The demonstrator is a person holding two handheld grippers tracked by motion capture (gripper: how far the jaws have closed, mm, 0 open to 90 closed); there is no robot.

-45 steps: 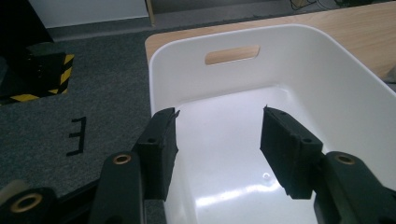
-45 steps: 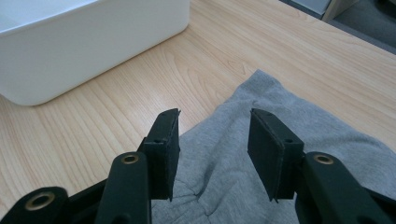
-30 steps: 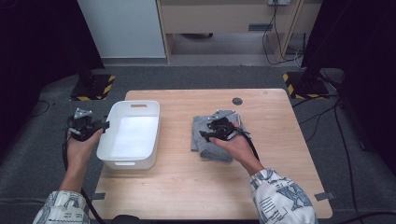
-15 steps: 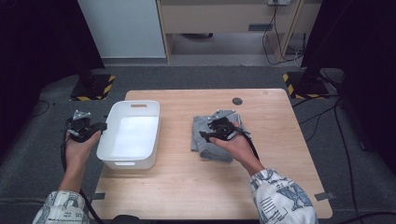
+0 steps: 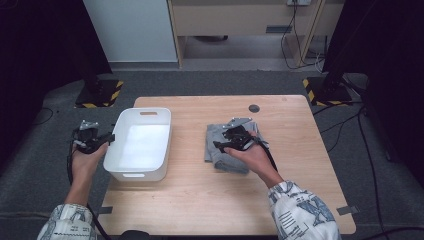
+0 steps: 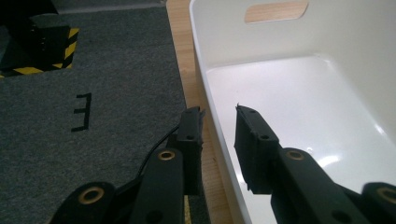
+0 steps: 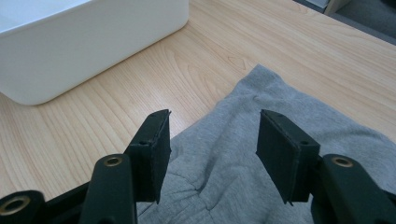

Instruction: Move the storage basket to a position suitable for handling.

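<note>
Your only readable mark was a black "E"-shaped sign taped on the grey carpet floor, left of the white bin.

Tub left — cloth right, apart.

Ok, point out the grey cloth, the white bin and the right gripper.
Cloth (image 7: pixel 233 154): right gripper view, flat middle between the jaws.
Bin (image 5: pixel 131 176): high view, near rim.
Right gripper (image 5: pixel 220 145): high view, between its fingertips, over the cloth.
</note>
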